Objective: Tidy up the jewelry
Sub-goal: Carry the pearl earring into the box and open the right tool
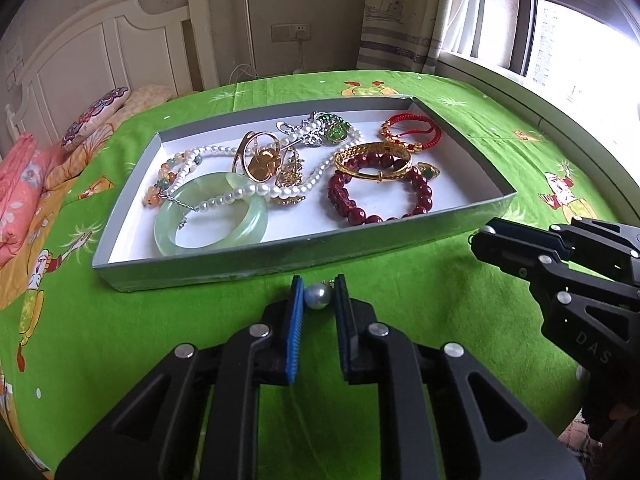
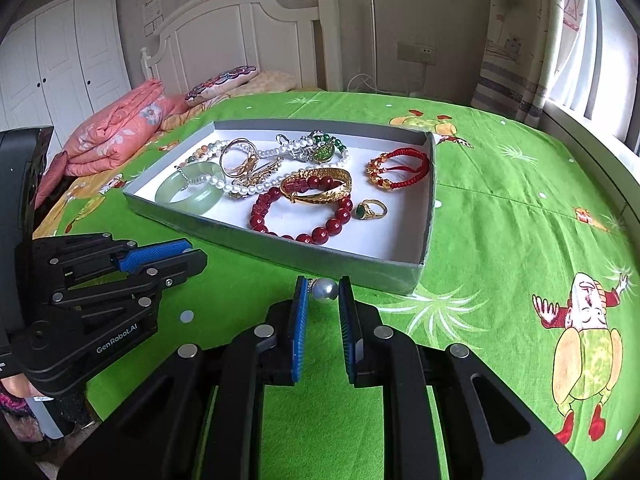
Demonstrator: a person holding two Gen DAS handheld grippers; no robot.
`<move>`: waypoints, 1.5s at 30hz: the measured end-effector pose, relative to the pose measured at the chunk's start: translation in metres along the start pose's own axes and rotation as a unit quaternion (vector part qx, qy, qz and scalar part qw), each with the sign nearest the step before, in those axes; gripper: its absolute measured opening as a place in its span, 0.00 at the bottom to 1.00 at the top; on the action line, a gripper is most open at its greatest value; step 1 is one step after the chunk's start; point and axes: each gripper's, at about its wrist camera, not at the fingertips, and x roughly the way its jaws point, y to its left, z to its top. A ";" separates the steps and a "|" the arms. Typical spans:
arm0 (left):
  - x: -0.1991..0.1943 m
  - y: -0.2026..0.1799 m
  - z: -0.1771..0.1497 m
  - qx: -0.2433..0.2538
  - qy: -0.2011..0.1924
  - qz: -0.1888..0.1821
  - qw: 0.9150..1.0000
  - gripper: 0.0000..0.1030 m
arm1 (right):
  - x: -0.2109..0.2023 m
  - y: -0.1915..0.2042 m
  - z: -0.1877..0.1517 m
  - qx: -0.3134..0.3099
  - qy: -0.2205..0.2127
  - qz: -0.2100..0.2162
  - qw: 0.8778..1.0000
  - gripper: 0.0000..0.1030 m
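Each tongs, left tongs [image 1: 319,294] and right tongs [image 2: 324,292], is nearly closed on a small pearl [image 1: 316,297], smooth, hard and probably slippery, best pinched at its middle, above the bed near the tray [image 1: 192,268].

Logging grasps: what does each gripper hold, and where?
Left gripper: left pearl, pinched across its sides at the fingertips. Right gripper: right pearl, likewise.
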 end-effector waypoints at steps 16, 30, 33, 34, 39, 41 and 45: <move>-0.046 0.010 -0.001 -0.006 -0.062 0.017 0.998 0.14 | -0.031 0.013 0.003 -0.026 -0.070 0.017 0.997 0.16; -0.058 0.017 0.019 -0.006 -0.092 0.031 0.995 0.14 | -0.032 0.026 0.020 -0.040 -0.093 0.015 0.995 0.16; -0.055 0.021 0.026 -0.011 -0.095 0.033 0.995 0.14 | -0.027 0.031 0.025 -0.044 -0.090 0.016 0.995 0.16; -0.055 0.022 0.028 -0.013 -0.097 0.033 0.995 0.14 | -0.024 0.032 0.026 -0.046 -0.089 0.017 0.995 0.16; -0.046 0.023 0.039 -0.022 -0.094 0.028 0.995 0.14 | -0.012 0.042 0.034 -0.060 -0.083 0.013 0.995 0.16; -0.042 0.024 0.043 -0.026 -0.091 0.024 0.995 0.14 | -0.007 0.045 0.036 -0.065 -0.079 0.010 0.995 0.16; -0.035 0.023 0.050 -0.026 -0.085 0.009 0.996 0.14 | 0.002 0.047 0.040 -0.065 -0.073 0.004 0.995 0.16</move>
